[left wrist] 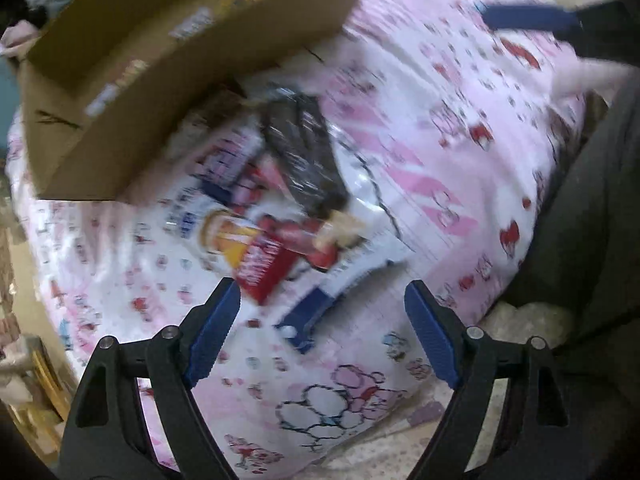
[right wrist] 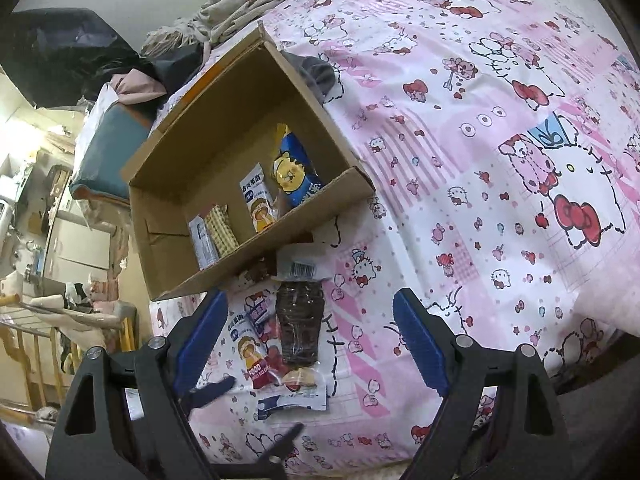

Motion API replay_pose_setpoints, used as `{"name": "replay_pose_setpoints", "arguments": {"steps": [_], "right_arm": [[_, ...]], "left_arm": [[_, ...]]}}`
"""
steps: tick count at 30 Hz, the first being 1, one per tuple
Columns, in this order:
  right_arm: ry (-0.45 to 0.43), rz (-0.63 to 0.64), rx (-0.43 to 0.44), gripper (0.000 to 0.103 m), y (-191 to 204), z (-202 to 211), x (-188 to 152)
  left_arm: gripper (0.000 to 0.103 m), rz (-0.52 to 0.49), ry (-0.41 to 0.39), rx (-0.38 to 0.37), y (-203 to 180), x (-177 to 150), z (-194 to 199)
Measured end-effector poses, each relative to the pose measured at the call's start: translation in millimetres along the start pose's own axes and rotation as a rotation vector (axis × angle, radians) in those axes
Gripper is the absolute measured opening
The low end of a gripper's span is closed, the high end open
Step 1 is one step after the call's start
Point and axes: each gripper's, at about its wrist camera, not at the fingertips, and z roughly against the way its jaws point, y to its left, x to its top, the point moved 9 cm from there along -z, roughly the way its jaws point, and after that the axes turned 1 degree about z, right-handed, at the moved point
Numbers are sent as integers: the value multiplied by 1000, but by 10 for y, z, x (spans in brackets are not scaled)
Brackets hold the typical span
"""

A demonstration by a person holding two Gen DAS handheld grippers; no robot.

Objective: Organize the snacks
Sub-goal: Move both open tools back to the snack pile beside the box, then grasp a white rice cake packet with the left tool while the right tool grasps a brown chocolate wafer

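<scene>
Pink cartoon-print bed sheet [right wrist: 460, 184] carries one open cardboard box [right wrist: 160, 200] holding four snack packets [right wrist: 294, 172]. Just beside the box's near wall lie about four more packets, among them a dark cookie pack [right wrist: 300, 324]. Left hand-held gripper [left wrist: 322, 336] and right hand-held gripper [right wrist: 310, 344] hover above these, both spread, empty.
</scene>
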Motion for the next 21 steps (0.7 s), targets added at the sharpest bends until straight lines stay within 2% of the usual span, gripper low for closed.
{"name": "replay_pose_setpoints", "arguments": {"steps": [1,4,7,9,11,15,21], "right_arm": [[3,-3,4,87,0,-10,0],[7,-9,24,87,17,-20,-3],[6,7,38,87,64,-20,-6],[8,12,36,87,66,-30,-10],[12,8,33,87,50,-44,-15],[18,-10,52,87,50,-60,-9],[18,-8,61,87,69,-54,-29]], "left_arm": [[75,-9,10,-2,-20,-2,-42],[41,-33,66,-27,-76,-34,-195],[39,-43,68,-30,-98,-38,-230],[33,-77,59,-19,-129,-51,-230],[14,-105,51,-8,-184,-72,-231],[12,-85,39,-62,-243,-121,-100],[12,-1,-59,-203,-190,-100,474]]}}
